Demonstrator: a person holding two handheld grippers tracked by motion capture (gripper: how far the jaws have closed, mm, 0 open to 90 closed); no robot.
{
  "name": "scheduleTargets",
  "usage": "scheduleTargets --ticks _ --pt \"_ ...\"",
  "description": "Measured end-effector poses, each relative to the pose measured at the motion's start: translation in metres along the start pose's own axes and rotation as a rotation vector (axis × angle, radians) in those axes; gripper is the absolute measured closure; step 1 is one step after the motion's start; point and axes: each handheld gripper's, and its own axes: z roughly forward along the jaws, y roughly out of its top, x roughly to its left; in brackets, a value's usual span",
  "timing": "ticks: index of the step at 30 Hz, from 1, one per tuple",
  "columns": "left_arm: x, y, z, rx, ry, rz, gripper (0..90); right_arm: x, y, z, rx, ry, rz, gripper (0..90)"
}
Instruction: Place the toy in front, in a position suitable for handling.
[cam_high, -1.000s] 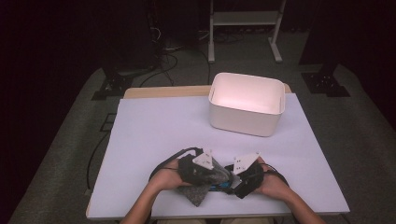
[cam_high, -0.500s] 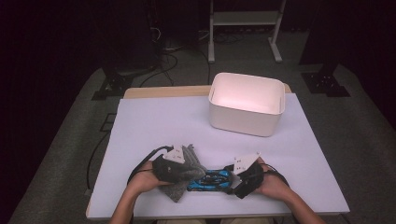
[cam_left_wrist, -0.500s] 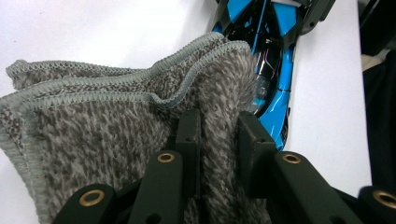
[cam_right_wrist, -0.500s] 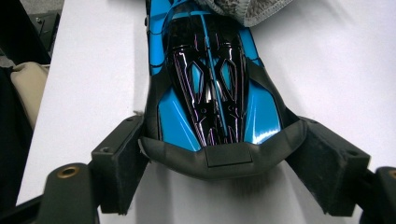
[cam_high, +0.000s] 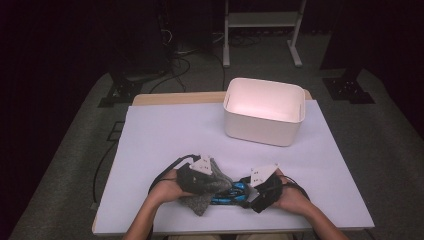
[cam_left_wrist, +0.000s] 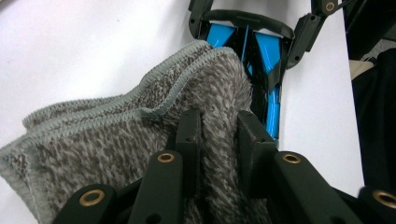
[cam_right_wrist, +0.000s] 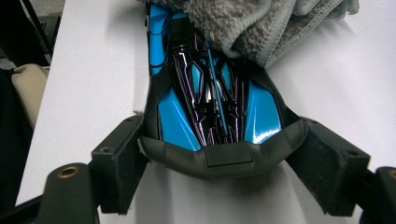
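Observation:
A blue and black toy car (cam_high: 228, 195) lies on the white table (cam_high: 170, 135) near its front edge. My right gripper (cam_high: 256, 192) is shut on the car's rear end (cam_right_wrist: 210, 98), its two pads pressing the black bumper from either side, with the right gripper (cam_right_wrist: 224, 163) seen from behind the car. My left gripper (cam_high: 201, 176) is shut on a folded grey knitted cloth (cam_high: 202, 199). The cloth (cam_left_wrist: 116, 135) bunches between the left gripper (cam_left_wrist: 217, 126) and lies over the car's front (cam_left_wrist: 268, 51). The cloth (cam_right_wrist: 252, 23) hides the car's nose.
A white plastic bin (cam_high: 263, 111) stands open and empty at the back right of the table. Black cables trail from both grippers. Beyond the table are dark floor, cables and a white stand (cam_high: 260, 20).
The left gripper with the cloth went left along the car, then came back a little to the right. The right gripper and the car have stayed where they were.

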Motion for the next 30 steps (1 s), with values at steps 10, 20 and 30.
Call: scheduleTargets --ticks 10,20,30 --pt "-0.002 -0.038 -0.018 -0.014 0.006 -0.062 71.3 0.000 0.001 0.001 0.003 -0.001 -0.002 21.8" --pt "-0.009 -0.032 -0.021 0.036 -0.011 -0.019 72.3 0.001 0.000 0.002 -0.005 0.000 0.012 21.7" --pt "-0.018 0.018 0.003 0.063 -0.052 0.099 72.1 0.001 0.001 0.009 -0.010 0.010 0.033 22.0"
